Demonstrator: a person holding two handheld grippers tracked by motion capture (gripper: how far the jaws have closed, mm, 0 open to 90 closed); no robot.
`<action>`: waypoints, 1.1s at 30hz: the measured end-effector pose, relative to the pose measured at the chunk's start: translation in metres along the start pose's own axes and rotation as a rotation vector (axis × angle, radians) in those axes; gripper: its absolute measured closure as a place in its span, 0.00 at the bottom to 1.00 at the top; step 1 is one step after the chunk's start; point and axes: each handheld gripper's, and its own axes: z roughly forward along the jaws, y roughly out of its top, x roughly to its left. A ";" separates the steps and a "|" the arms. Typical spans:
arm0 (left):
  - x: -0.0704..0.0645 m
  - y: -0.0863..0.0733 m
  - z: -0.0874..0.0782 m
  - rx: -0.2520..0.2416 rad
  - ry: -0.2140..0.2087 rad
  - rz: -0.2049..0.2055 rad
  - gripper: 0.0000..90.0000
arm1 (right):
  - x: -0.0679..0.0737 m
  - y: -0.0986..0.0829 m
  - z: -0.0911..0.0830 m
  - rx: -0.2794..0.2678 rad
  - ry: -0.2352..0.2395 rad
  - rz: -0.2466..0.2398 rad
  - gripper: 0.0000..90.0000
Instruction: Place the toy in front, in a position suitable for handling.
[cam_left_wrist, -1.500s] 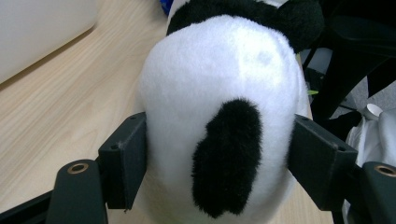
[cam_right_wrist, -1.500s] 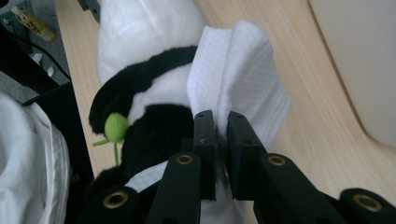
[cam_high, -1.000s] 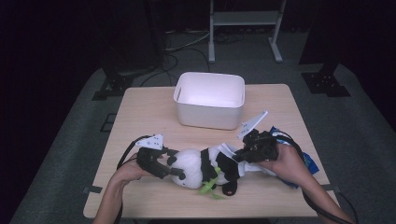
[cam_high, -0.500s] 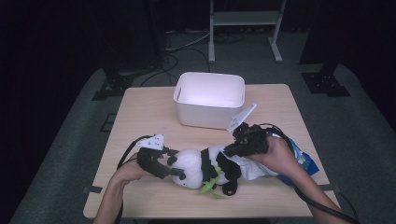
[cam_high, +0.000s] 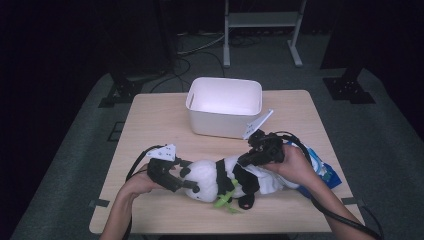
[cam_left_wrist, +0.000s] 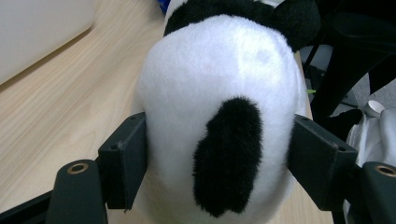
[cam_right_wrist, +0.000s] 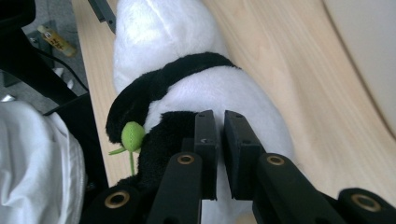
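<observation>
Black-and-white plush panda (cam_high: 225, 177) lying lower centre of the high view on the light wooden table (cam_high: 150, 125), its head clamped between the wide-spread jaws of the left gripper (cam_left_wrist: 219, 154), right gripper (cam_right_wrist: 220, 140) nearly closed, pinching body fur, white rectangular plastic bin (cam_high: 225, 106) behind.
</observation>
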 end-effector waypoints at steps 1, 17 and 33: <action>0.000 0.000 0.000 0.000 0.001 0.002 0.29 | -0.001 0.000 0.001 0.004 0.008 0.011 0.92; 0.000 0.000 -0.001 0.006 0.000 0.009 0.29 | 0.014 0.051 -0.014 -0.126 0.006 -0.069 0.99; 0.000 -0.001 -0.002 0.006 -0.005 0.012 0.29 | 0.017 0.053 0.015 -0.060 -0.017 -0.092 0.98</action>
